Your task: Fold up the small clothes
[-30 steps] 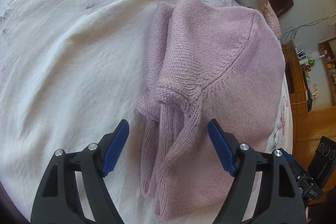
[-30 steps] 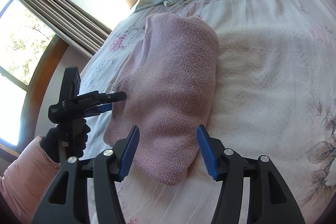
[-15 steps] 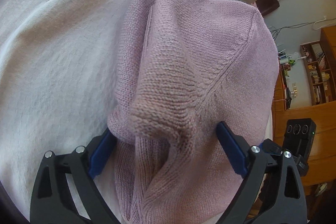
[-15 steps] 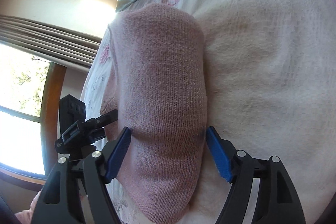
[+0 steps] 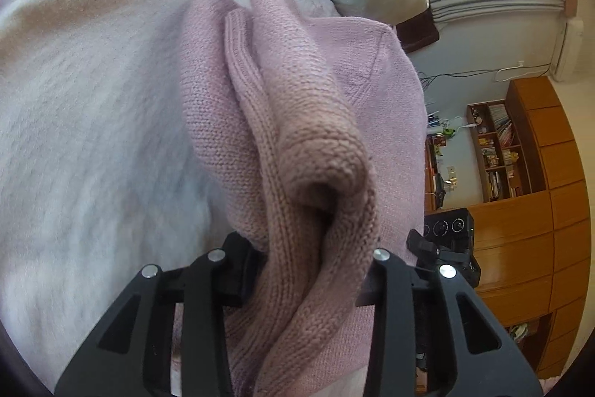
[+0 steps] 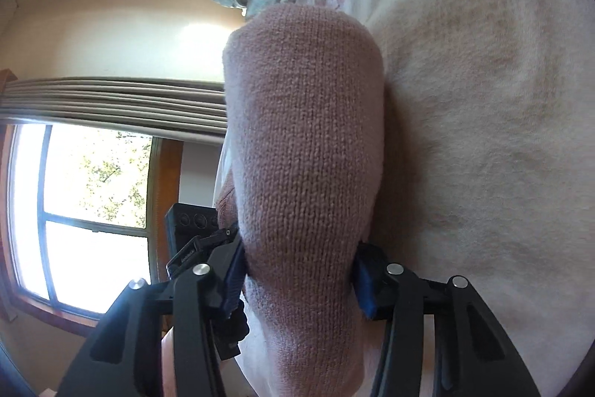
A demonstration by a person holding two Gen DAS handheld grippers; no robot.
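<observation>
Because the pink knit sweater (image 5: 319, 121) is soft, light and floppy, each claw, left claw (image 5: 312, 270) and right claw (image 6: 299, 270), pinches a bunched end over the bed (image 6: 483, 99).

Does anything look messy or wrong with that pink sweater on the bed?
Nothing is torn or spilled. The pink sweater is bunched, though: where the left gripper pinches it, a thick roll of knit stands up in ridges. The right gripper clamps the smoother end.
</observation>
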